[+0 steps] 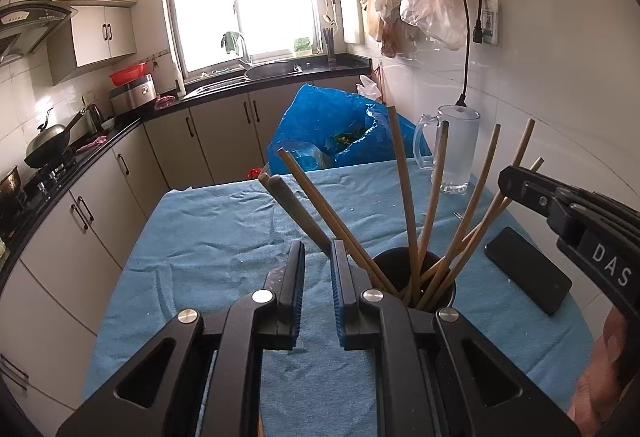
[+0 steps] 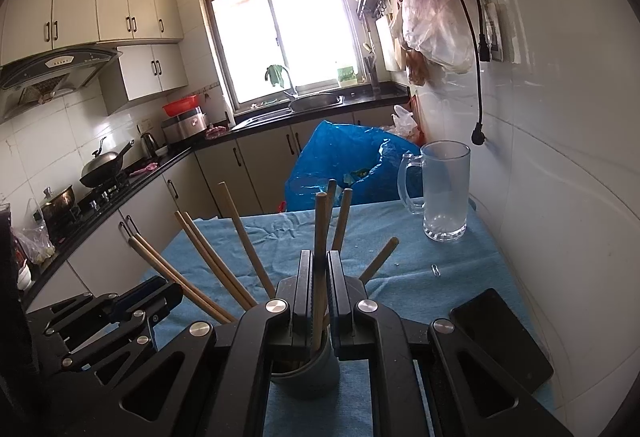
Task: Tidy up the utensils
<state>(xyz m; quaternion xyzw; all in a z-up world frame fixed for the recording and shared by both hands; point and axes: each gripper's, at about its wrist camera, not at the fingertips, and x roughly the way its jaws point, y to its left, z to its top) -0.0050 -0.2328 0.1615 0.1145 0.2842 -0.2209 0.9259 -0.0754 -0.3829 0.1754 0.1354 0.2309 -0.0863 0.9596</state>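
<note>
A dark round cup (image 1: 390,264) stands on the blue cloth with several wooden chopsticks (image 1: 407,197) fanned out of it. In the right wrist view the cup (image 2: 304,377) sits just below my right gripper (image 2: 320,255), which is shut on one upright chopstick (image 2: 320,221) whose lower end is inside the cup. The left wrist view has that gripper (image 1: 506,177) coming in from the right. My left gripper (image 1: 318,249) is just left of the cup, jaws nearly together with nothing between them. A darker chopstick pair (image 1: 288,201) leans past its tips.
A glass mug (image 1: 456,157) stands at the far right corner by the tiled wall. A black phone (image 1: 528,273) lies right of the cup. Behind the table's far edge is a blue plastic bag (image 1: 320,117). A paper clip (image 2: 436,270) lies near the mug. Kitchen counters run along the left.
</note>
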